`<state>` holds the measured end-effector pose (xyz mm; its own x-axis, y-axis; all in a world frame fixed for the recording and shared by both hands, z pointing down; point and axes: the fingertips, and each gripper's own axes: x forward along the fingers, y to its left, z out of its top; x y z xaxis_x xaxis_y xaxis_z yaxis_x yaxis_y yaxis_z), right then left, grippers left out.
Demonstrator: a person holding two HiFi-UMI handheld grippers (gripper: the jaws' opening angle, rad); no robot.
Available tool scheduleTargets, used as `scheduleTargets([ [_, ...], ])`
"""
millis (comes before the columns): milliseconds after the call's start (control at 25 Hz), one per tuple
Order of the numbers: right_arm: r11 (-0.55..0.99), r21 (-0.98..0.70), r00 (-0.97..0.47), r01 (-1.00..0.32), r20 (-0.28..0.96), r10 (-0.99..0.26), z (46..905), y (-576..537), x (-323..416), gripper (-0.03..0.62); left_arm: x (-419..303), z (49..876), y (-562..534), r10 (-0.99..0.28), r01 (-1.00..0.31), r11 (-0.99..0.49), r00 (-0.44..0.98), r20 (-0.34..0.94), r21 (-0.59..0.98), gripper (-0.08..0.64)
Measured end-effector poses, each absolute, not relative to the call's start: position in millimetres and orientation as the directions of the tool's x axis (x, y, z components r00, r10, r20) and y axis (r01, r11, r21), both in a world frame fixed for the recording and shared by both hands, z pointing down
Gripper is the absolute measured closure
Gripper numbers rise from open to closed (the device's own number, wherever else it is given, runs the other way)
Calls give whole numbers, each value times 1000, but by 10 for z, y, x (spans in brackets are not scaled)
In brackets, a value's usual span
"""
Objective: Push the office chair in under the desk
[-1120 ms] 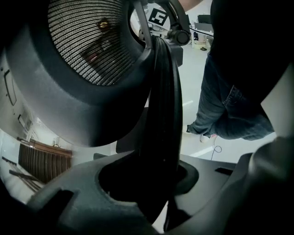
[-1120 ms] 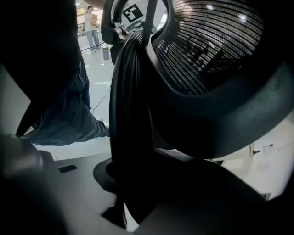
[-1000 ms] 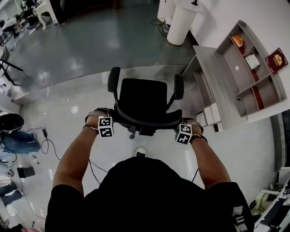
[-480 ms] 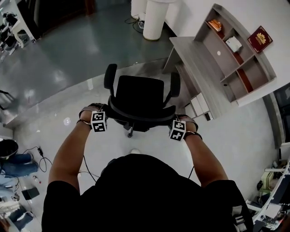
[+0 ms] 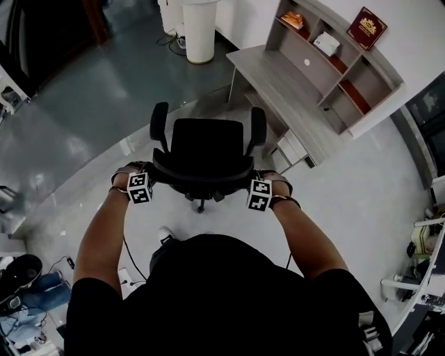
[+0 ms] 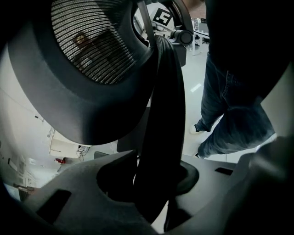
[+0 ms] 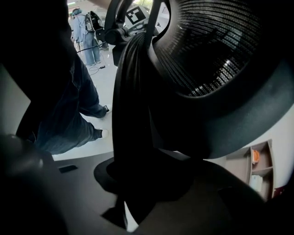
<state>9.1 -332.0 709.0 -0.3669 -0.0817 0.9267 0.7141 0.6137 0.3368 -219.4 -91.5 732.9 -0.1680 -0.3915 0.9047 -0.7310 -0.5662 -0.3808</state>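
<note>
Head view, office chair point(image 5: 208, 144) backrest gripped by left tool point(image 5: 147, 178), right tool point(image 5: 254, 182)

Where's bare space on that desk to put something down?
The grey desktop is bare between its front edge and the shelf unit. Crowded: shelf compartments hold an orange item and a white box, and a red book rests by its top edge.

Saw only a scrap of base point(image 5: 201, 206) beneath black mesh-backed office chair point(image 5: 205, 142); could not identify small items point(image 5: 325, 43) on grey wooden desk point(image 5: 278, 83) shelves.
</note>
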Motion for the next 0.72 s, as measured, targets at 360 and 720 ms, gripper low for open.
scheduleTargets([
  [360, 700, 326, -362, 635, 926, -103, 7057, -3201, -61, 479, -2642, 7283, -1176, -441, -660, -637, -110, 890, -398, 419],
  [720, 796, 320, -322, 514, 932, -166, 7044, -2865, -409, 482, -3284, 7281, -1295, -448, -542, -745, -25, 894, -389, 419],
])
